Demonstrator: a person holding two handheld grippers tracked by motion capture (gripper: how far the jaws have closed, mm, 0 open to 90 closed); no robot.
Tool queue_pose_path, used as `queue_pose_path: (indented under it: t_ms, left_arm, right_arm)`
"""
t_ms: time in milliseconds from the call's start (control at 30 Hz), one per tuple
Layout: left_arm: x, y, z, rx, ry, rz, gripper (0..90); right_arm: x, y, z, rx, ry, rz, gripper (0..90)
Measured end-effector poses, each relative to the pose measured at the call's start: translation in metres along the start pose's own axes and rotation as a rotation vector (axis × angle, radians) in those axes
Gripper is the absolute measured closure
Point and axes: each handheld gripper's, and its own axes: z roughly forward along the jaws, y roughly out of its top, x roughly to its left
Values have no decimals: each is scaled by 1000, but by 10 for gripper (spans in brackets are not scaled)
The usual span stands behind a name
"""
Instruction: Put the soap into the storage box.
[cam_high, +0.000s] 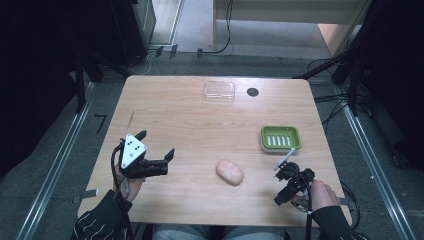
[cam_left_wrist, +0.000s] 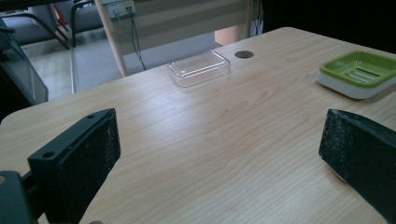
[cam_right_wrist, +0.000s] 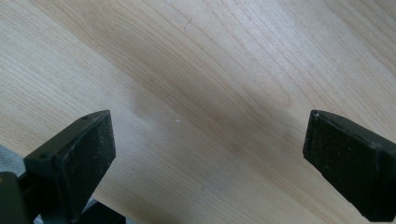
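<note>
The peach-coloured oval bar of soap (cam_high: 229, 172) is lying flat on the pale wooden bench (cam_high: 200, 125), low in the centre of the high view, between the two grippers and touching neither.

The left gripper (cam_high: 156, 146) is sitting in the lower left of the high view, its black fingers (cam_high: 169, 154) spreading wide with nothing between them. In the left gripper view the same padded fingers (cam_left_wrist: 91, 158) are rising from the bottom corners, far apart, with bare bench grain showing between them. A hand (cam_high: 129, 184) in a dark striped sleeve is gripping its handle from the bottom edge of the frame.

The right gripper (cam_right_wrist: 208, 154) is sitting in the lower right of the high view (cam_high: 286, 167); in the right gripper view its fingers (cam_right_wrist: 79, 154) are standing wide apart over bare wood, holding nothing. A hand (cam_high: 320, 195) in a dark sleeve is holding it from below.

Farther out, a green rectangular soap dish with a slotted floor on a white base (cam_high: 280, 138) is resting at the right of the frame, just above the right gripper. A clear shallow plastic lid or tray (cam_high: 219, 90) is lying near the top centre of the bench, with a small dark round hole (cam_high: 252, 92) in the bench surface just to its right. The left gripper view is showing the clear tray (cam_left_wrist: 199, 68) at upper centre and the green dish (cam_left_wrist: 357, 72) at upper right.
</note>
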Motion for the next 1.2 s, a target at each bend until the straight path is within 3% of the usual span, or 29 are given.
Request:
queue_pose_path:
  t_ms: [133,733,1200]
  left_arm:
    - [-1,0,0,0,-2,2,0]
    - [1,-1,-3,2,1,-3,0]
    - [6,-5,-11,3,31,-12,0]
  right_arm:
    - [0,1,1,-4,5,-25,29]
    - [4,7,0,5,-9,-42,29]
    - [13,22,-4,-11,-27,-93,29]
